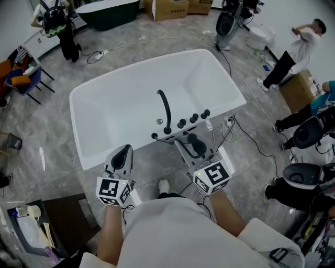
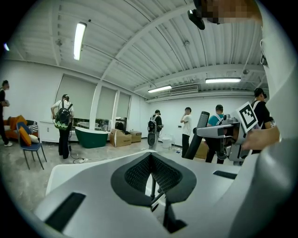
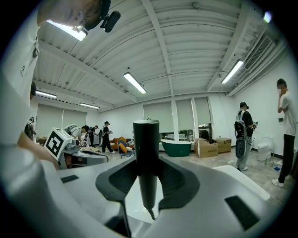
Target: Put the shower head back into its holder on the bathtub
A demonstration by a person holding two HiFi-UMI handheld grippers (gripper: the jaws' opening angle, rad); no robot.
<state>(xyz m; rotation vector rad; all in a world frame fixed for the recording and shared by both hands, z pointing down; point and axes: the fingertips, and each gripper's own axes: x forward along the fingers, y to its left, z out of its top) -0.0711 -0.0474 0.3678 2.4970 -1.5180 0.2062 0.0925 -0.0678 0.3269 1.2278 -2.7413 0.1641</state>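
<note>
Carry step. R gripper (image 1: 192,142) clamped on shower head (image 3: 146,155) at bathtub's (image 1: 94,123) near rim. L gripper (image 1: 123,155) jaws together, empty. Next: lower head into holder (image 1: 154,136), prob. the black socket left of taps (image 1: 193,118).

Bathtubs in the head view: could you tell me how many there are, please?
2: a white bathtub in the middle; a dark green bathtub at the top edge. More may be hidden.
</note>
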